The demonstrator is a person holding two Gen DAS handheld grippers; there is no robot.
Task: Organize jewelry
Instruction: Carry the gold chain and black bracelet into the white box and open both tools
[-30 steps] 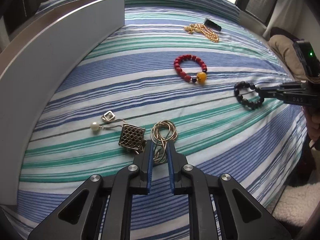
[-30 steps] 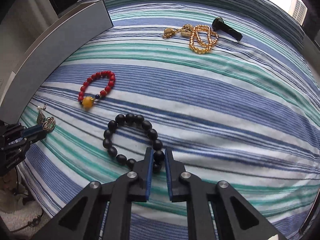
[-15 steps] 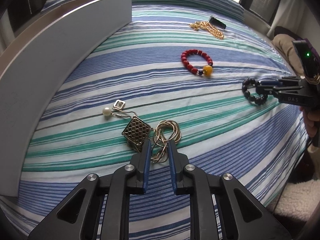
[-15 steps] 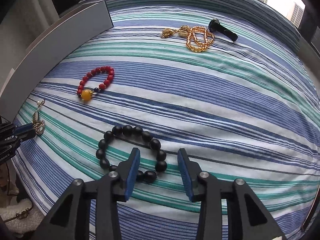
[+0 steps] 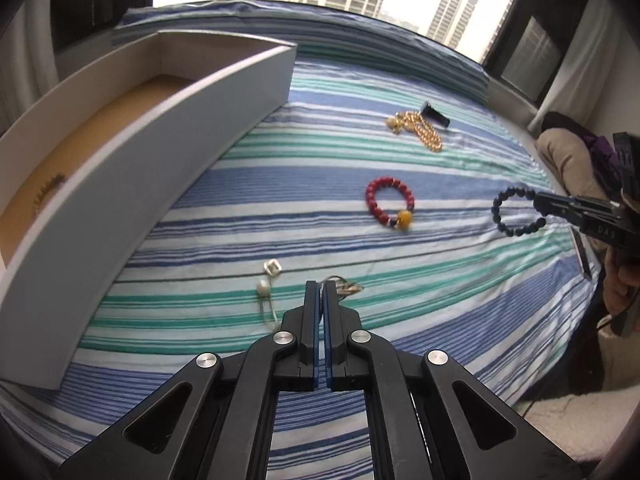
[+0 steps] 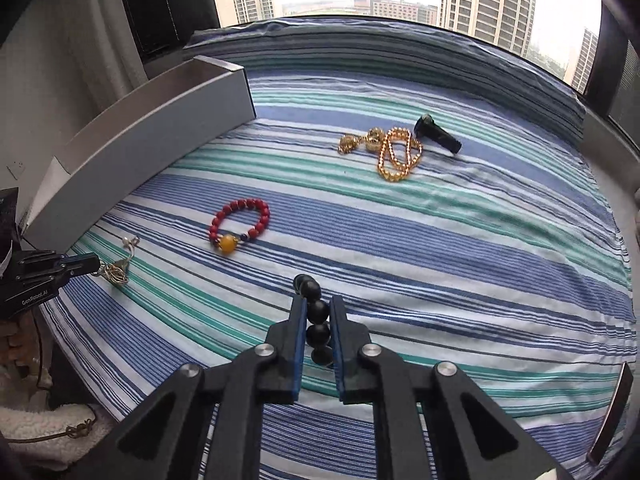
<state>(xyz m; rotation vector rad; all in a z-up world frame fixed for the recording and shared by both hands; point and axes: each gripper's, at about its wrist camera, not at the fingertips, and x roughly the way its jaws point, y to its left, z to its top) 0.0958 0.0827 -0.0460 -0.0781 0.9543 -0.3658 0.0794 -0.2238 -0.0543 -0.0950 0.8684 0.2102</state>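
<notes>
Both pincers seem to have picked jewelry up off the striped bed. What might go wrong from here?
1. The left gripper pinches only a thin bit of the gold chain necklace, its jaws just closed; the dangling rest may slip out or snag the pearl earring beside it.
2. The right gripper clamps a few round beads of the black bead bracelet, which hangs free and could roll out.
3. The grey box has a tall wall; hanging pieces might catch on it.

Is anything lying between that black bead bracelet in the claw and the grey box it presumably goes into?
Only the red bead bracelet lies on the striped bedspread between the black bead bracelet, gripped in the right claw, and the grey box. It lies flat, so a raised bracelet should pass over it.
</notes>
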